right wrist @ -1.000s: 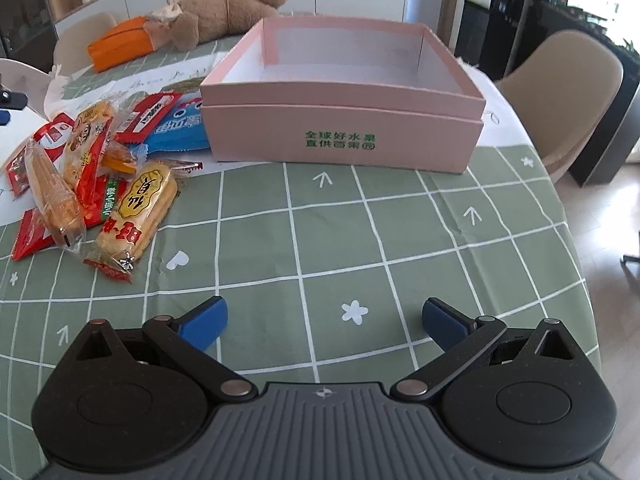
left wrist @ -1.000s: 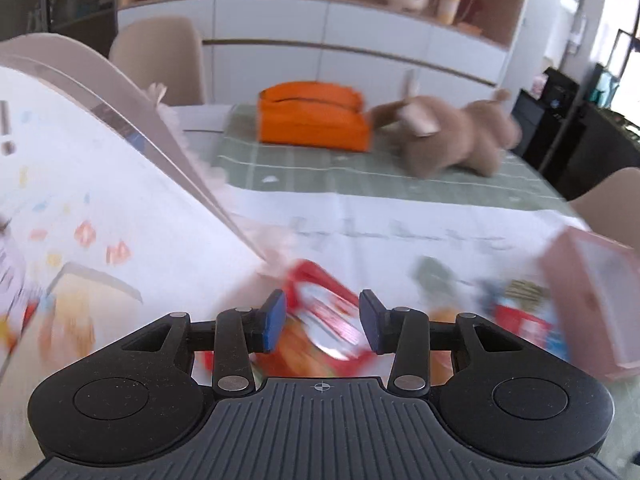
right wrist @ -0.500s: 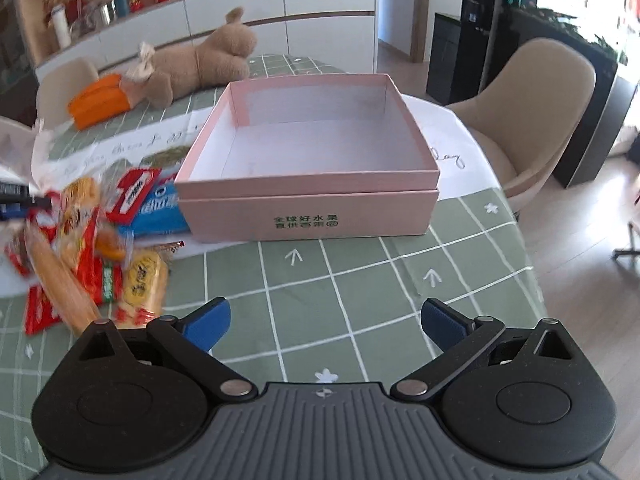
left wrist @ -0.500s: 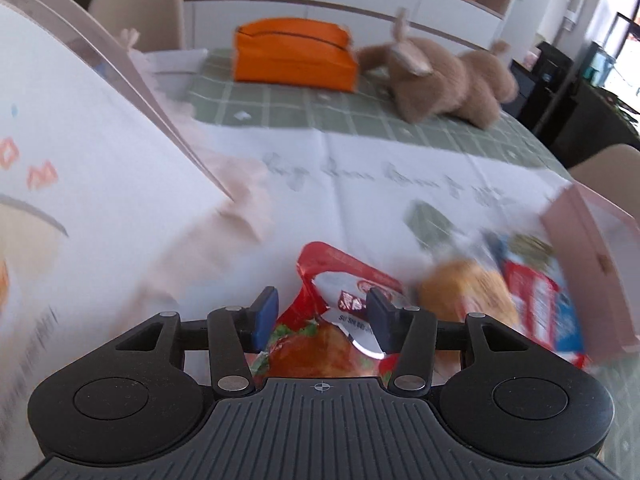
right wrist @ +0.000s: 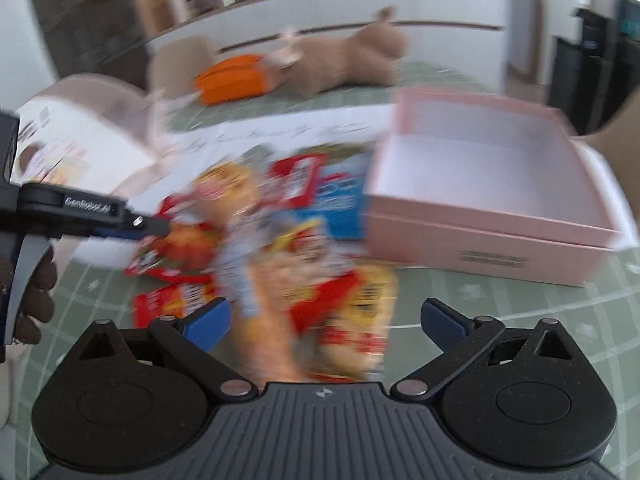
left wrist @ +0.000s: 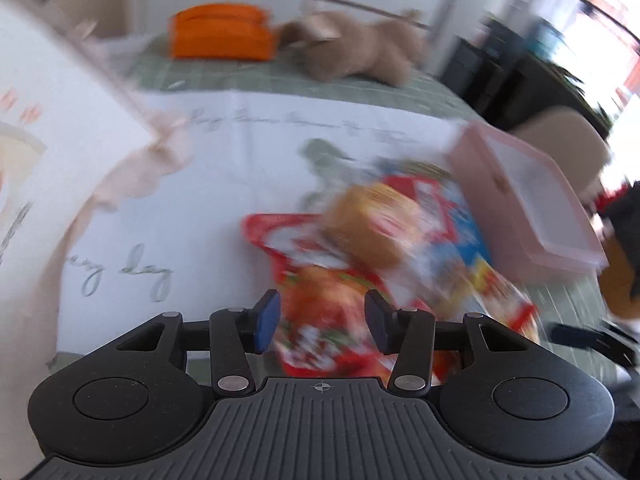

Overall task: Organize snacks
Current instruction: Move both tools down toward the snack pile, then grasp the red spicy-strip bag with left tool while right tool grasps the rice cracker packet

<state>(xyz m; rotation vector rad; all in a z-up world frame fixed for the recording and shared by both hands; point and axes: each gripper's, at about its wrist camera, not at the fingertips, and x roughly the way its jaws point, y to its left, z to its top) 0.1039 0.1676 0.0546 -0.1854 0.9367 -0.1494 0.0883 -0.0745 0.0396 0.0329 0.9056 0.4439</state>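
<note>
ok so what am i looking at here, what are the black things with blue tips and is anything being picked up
They are two hand-held claws, each carried by a person, with a camera looking along the blue tips. One picture is from the left claw, the other from the right claw. On the green checked tablecloth lie a heap of snack packets, an open, empty pink box, an orange pouch and a plush toy. Both claws' jaws have just been closing, each with a packet between them, but the blur hides whether either grips yet.

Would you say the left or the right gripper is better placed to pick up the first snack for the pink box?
Probably left: the left gripper already straddles the red snack packet. The right gripper hangs open above the pile, although nearer the pink box.
</note>
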